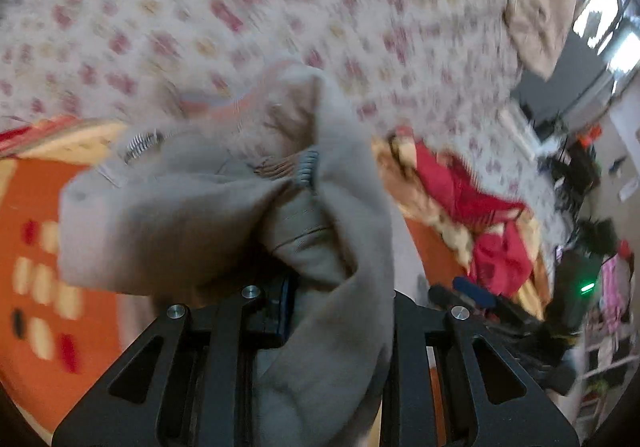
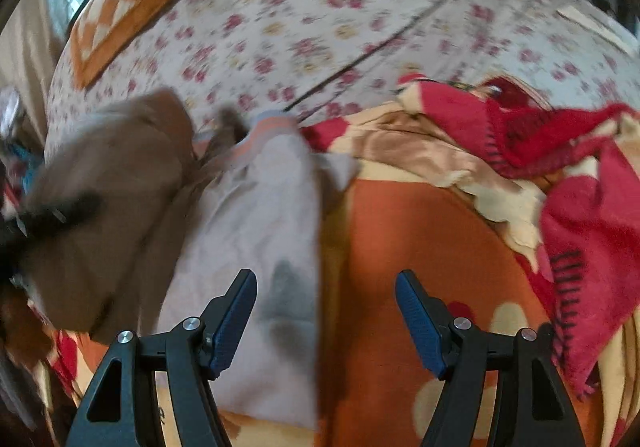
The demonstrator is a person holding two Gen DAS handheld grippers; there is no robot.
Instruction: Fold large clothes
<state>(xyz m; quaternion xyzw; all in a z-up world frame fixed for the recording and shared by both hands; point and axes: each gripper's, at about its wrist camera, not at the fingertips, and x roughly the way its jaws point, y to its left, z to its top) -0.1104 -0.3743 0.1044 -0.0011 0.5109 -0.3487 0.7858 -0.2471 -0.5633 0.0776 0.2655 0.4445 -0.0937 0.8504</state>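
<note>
A large beige-grey jacket (image 1: 192, 223) with a metal zipper and striped knit trim fills the middle of the left wrist view. My left gripper (image 1: 316, 287) is shut on a bunched fold of it; the cloth hides the fingertips. In the right wrist view the same jacket (image 2: 248, 231) hangs at left over an orange blanket (image 2: 408, 247), with a brown part (image 2: 104, 199) lifted beside the other gripper. My right gripper (image 2: 326, 311) is open and empty, with its left finger over the jacket's pale cloth and its right finger over the blanket.
A floral bedsheet (image 2: 320, 15) covers the bed beyond. A rumpled red and cream blanket (image 2: 560, 175) lies at the right; it also shows in the left wrist view (image 1: 480, 207). Room clutter (image 1: 592, 247) stands past the bed's edge at the right.
</note>
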